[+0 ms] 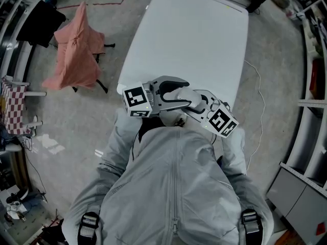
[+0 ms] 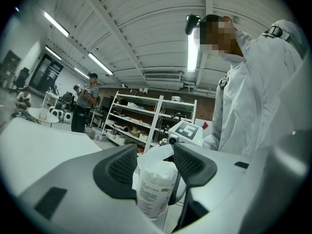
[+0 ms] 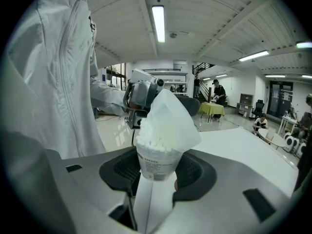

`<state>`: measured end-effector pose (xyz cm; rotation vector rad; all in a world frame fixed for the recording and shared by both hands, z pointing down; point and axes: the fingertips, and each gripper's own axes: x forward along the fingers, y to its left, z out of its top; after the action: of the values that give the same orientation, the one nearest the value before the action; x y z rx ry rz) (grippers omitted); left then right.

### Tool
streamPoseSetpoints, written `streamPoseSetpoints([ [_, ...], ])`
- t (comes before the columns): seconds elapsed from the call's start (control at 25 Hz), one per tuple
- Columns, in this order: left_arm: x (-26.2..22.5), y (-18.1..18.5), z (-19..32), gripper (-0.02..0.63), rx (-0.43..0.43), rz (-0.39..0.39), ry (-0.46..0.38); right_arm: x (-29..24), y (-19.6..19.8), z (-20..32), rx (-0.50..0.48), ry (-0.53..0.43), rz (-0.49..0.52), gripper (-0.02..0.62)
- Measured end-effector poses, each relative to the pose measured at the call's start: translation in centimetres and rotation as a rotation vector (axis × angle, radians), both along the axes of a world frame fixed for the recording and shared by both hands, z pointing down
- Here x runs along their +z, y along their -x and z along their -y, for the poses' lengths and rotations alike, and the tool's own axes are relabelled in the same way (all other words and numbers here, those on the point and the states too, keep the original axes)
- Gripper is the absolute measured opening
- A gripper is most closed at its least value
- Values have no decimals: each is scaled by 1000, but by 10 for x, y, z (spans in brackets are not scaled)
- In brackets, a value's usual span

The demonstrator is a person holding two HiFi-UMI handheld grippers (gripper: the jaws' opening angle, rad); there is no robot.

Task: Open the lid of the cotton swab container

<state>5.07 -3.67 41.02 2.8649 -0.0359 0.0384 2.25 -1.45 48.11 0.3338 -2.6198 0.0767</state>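
The cotton swab container [image 3: 158, 162] is a small clear tub with a printed label, packed with white swabs. Its translucent lid [image 3: 170, 116] stands flipped up, leaving the swab tips bare. My right gripper [image 3: 157, 172] is shut on the tub, its dark pads against both sides. In the left gripper view the same tub [image 2: 153, 191] sits tilted between the pads of my left gripper [image 2: 155, 165], which press on it too. The right gripper's marker cube [image 2: 187, 133] shows just behind it. In the head view both grippers [image 1: 176, 98] meet close to my chest and hide the tub.
A long white table [image 1: 194, 40] stretches ahead of me. A pink cloth [image 1: 76, 50] hangs over a stand on the floor to the left. A cable [image 1: 258, 111] trails along the table's right side. Shelving [image 2: 141, 121] and a standing person [image 2: 85, 106] are far off.
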Motion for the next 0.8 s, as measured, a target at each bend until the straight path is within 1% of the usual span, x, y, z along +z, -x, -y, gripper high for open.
streamPoseSetpoints([
  [0.08, 2, 1, 1, 244, -3, 5, -19, 1, 1, 2, 4, 1, 9, 222],
  [0.28, 4, -5, 0, 244, 4, 47, -74, 4, -5, 5, 12, 3, 2, 222],
  [0.48, 1, -11, 4, 244, 4, 44, -75, 4, -12, 7, 16, 14, -2, 222],
  [0.8, 0, -12, 6, 244, -10, 33, -78, 7, -13, 4, 12, 14, -9, 222],
])
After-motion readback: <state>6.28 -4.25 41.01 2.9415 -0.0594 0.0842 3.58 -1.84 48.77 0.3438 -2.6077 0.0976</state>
